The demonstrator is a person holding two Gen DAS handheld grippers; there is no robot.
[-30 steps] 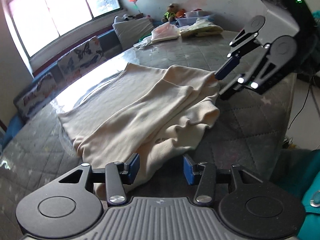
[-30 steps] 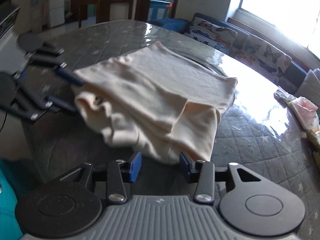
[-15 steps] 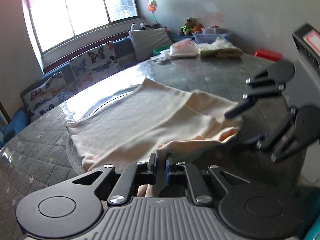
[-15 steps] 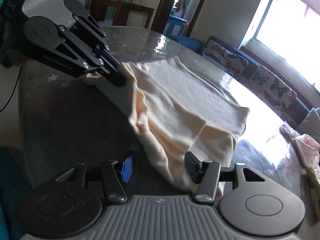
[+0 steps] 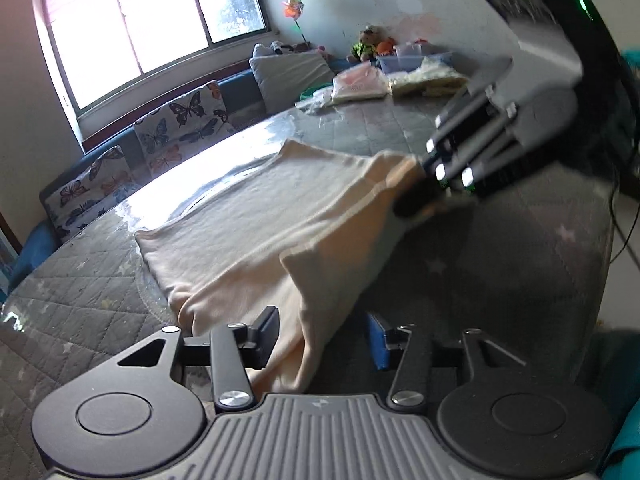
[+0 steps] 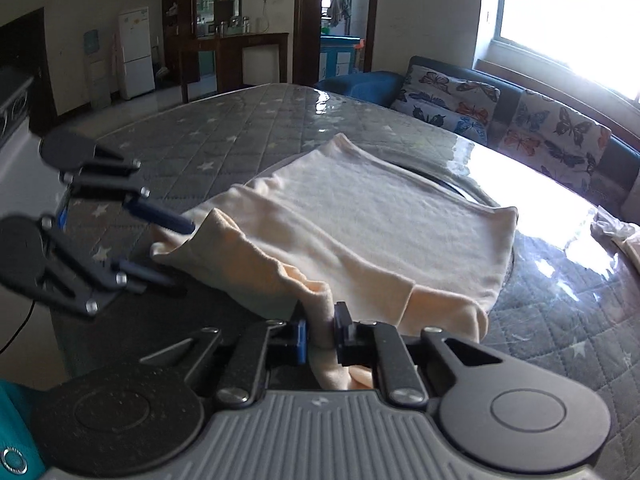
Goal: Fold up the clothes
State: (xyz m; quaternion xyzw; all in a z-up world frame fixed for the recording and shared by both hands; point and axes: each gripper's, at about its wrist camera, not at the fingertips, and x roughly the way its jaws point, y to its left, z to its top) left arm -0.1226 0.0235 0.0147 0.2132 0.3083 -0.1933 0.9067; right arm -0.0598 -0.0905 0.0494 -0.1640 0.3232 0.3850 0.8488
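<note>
While the cream soft-knit garment (image 6: 360, 216) lay half-spread on the grey quilted, star-print worktop (image 6: 224, 140), the right claw (image 6: 320, 336) was pinched onto its near edge, w/ cloth bunched between the pads. The left claw (image 5: 322, 334) stood wide, fabric draped between its fingers, not gripped. Light, limp, stretchy stuff; prob. sags and slides, so best taken at corners/hem, both sides.
</note>
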